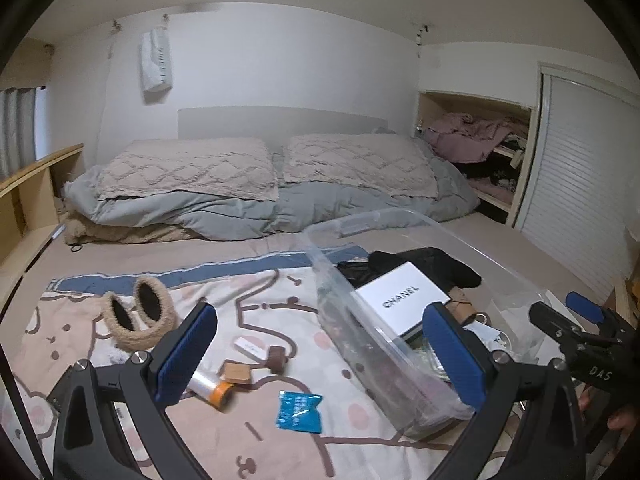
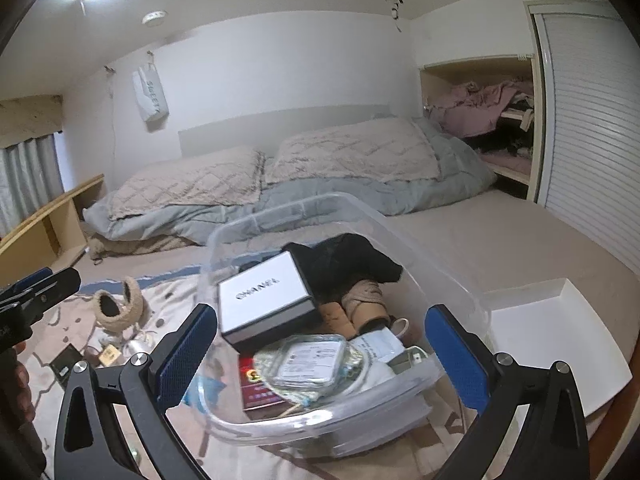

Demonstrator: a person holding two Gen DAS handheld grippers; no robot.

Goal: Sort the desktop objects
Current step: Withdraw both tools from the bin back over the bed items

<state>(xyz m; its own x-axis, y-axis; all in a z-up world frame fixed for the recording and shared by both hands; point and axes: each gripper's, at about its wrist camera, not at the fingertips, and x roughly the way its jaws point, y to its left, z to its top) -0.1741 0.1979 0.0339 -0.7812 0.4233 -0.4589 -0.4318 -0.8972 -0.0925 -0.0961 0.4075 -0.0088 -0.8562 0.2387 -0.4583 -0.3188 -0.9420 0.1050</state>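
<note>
I tilt my right gripper (image 2: 318, 354) downward, jaws wide and empty, over the clear bin (image 2: 460, 284); ahead of my fingers the white box (image 2: 262, 294) lies slanted inside, long axis running left-near to right-far.

My left gripper (image 1: 320, 354) is wide too, holding nothing.

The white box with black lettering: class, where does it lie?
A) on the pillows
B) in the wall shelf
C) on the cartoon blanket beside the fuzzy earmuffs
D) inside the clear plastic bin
D: the white box rests inside the clear plastic bin, propped on the other contents next to a black garment.
</note>
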